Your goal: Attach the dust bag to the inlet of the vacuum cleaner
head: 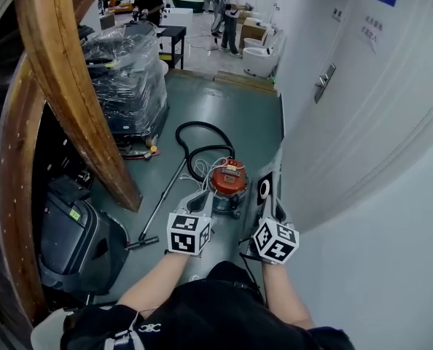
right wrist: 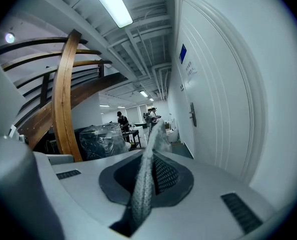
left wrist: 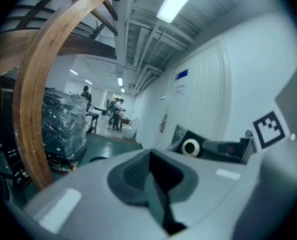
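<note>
The red vacuum cleaner [head: 227, 180] sits on the green floor just ahead of both grippers. The dust bag [head: 265, 188] is grey cloth with a black collar and a white ring [left wrist: 191, 147]. It hangs to the right of the vacuum. My right gripper [head: 268, 204] is shut on the bag, and a strip of its grey cloth [right wrist: 147, 174] runs up between the jaws. My left gripper [head: 201, 200] is shut with nothing in it [left wrist: 151, 173], a little short of the vacuum's left side.
A black hose [head: 200, 138] and a wand [head: 162, 201] lie by the vacuum. A curved wooden beam [head: 65, 86] and a wrapped pallet [head: 129, 75] stand on the left, and a dark machine [head: 76, 233] sits at near left. A white door and wall [head: 355, 122] close off the right. People [head: 231, 6] stand far off.
</note>
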